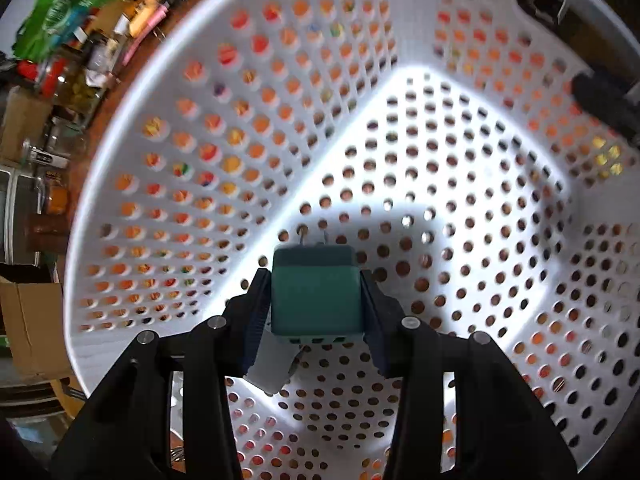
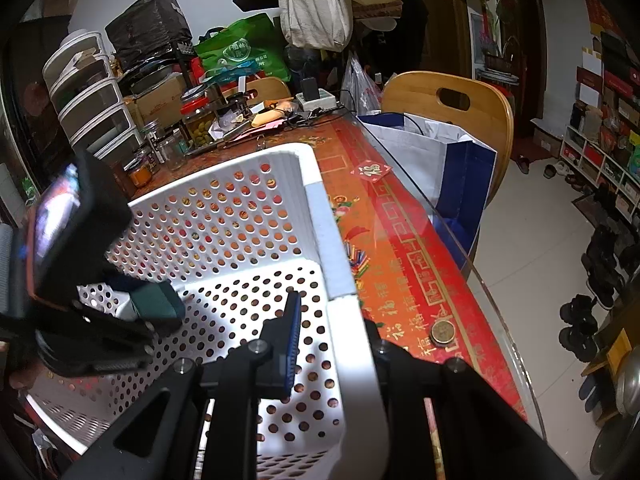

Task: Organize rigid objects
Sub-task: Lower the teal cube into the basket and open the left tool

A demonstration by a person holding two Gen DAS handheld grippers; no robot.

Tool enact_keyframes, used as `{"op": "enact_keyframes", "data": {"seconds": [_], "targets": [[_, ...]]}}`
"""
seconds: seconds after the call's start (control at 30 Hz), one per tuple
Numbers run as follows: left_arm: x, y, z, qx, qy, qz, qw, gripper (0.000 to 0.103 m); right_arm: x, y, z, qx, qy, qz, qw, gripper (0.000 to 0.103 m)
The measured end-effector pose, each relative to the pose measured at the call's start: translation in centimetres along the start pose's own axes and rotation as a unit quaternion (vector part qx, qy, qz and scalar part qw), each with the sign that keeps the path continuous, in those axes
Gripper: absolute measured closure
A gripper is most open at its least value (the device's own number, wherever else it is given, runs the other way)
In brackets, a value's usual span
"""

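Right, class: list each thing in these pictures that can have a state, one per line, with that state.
Green block: held in the left claw, above the basket floor.
Basket: upright on the table, empty.
Right claw: shut on the basket wall.
Jar: lid on.

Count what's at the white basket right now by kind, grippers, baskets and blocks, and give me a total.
Grippers: 2, left gripper and right gripper
White perforated basket: 1
Green block, held by the left gripper: 1
Total: 4

A wooden chair (image 2: 452,100) (1 blue-and-white bag (image 2: 448,160) on its seat) stands beside the table (image 2: 404,240).
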State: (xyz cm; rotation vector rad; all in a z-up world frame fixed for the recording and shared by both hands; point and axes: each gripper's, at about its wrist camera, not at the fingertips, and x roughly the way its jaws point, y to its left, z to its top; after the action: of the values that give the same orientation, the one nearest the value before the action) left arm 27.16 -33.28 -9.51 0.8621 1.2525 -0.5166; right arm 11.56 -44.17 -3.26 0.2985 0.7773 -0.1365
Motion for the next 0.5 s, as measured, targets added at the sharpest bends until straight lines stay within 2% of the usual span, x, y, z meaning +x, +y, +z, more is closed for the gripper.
{"op": "enact_keyframes", "data": {"seconds": [0.03,0.07,0.13,0.2,0.23,0.3,0.33,0.37,0.4,0.43,0.47,0.5], "targets": [[0.3,-0.1,0.0,0.003,0.006,0.001,1.0,0.057,0.0,0.0,0.0,0.002,0.0,0.001,1.0,0.086],[0.6,-0.2,0.0,0.006,0.009,0.005,0.9999,0.047,0.1,-0.1,0.0,0.003,0.0,0.002,1.0,0.086],[0.5,-0.1,-0.2,0.008,0.001,0.022,0.9997,0.038,0.1,-0.1,0.0,0.002,0.001,0.001,1.0,0.086],[-1.0,0.7,-0.7,-0.003,-0.027,0.033,0.9991,0.037,0.1,-0.2,0.0,0.001,0.001,0.001,1.0,0.086],[-2.7,1.8,-1.6,-0.028,-0.055,0.03,0.9976,0.037,0.1,-0.2,0.0,0.001,0.001,0.0,1.0,0.086],[-5.8,3.9,-3.7,-0.061,-0.103,0.004,0.9927,0.036,0.1,-0.2,0.0,-0.001,0.001,-0.001,1.0,0.086],[-7.9,5.5,-5.5,-0.085,-0.137,-0.006,0.9869,0.03,0.2,-0.2,0.0,-0.003,0.002,-0.002,1.0,0.086],[-10.0,7.1,-7.7,-0.113,-0.173,-0.001,0.9784,0.021,0.2,-0.2,0.0,-0.004,0.002,-0.004,1.0,0.086],[-11.4,8.3,-9.0,-0.13,-0.193,0.005,0.9725,0.016,0.2,-0.1,0.0,-0.005,0.001,-0.005,1.0,0.086],[-12.8,10.0,-10.8,-0.157,-0.219,0.02,0.9627,0.004,0.2,-0.1,0.0,-0.005,0.0,-0.005,1.0,0.086],[-14.0,11.6,-13.2,-0.189,-0.245,0.039,0.9501,0.0,0.2,-0.1,0.0,-0.005,-0.001,-0.005,1.0,0.086],[-14.7,13.0,-15.1,-0.212,-0.259,0.05,0.9411,0.0,0.2,-0.1,0.0,-0.006,-0.001,-0.005,1.0,0.086]]}}
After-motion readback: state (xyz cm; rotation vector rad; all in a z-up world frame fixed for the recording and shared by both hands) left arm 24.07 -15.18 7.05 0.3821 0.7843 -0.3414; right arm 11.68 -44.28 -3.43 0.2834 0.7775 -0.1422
